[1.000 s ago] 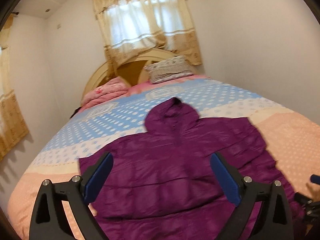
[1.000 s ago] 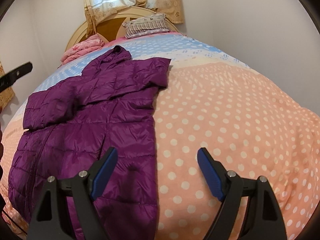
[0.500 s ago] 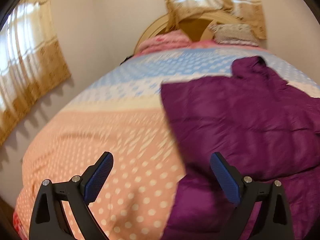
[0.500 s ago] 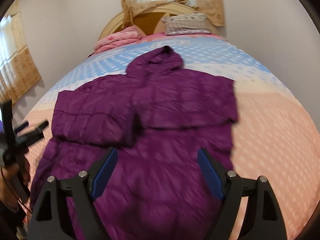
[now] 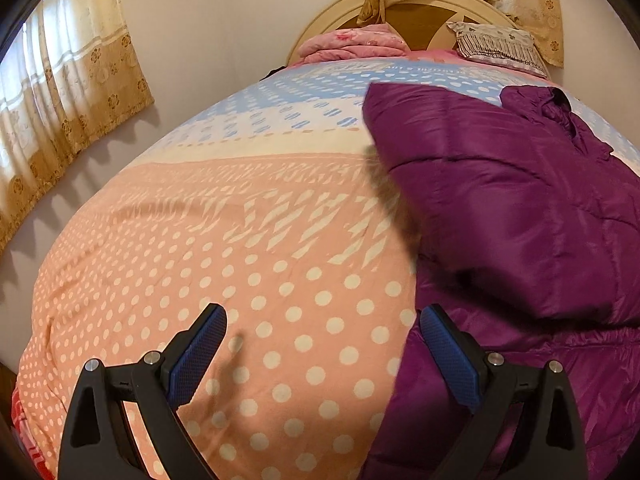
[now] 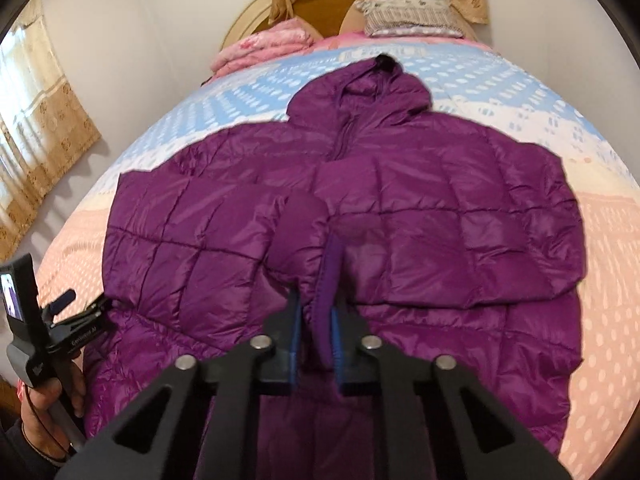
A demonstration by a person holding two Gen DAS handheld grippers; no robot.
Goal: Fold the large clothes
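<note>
A purple quilted hooded jacket [image 6: 420,216] lies spread on the bed, both sleeves folded across its front, hood towards the headboard. My right gripper [image 6: 316,312] is shut on a fold of the jacket's fabric near the middle of its front. In the left wrist view the jacket [image 5: 520,208] fills the right side. My left gripper [image 5: 320,340] is open and empty, low over the bedspread [image 5: 248,264] at the jacket's left edge, its right finger [image 5: 448,352] over the purple hem.
The bed has a peach and blue polka-dot cover [image 6: 600,264]. A folded pink blanket [image 6: 264,44] and a patterned pillow [image 6: 408,16] lie by the wooden headboard [image 5: 416,16]. Curtains [image 5: 60,92] hang on the left wall. The left gripper and hand show in the right wrist view [image 6: 52,320].
My right gripper swung from the bare bedspread over to the jacket's middle and shut on its fabric. My left gripper swung left to the jacket's left edge and stays open.
</note>
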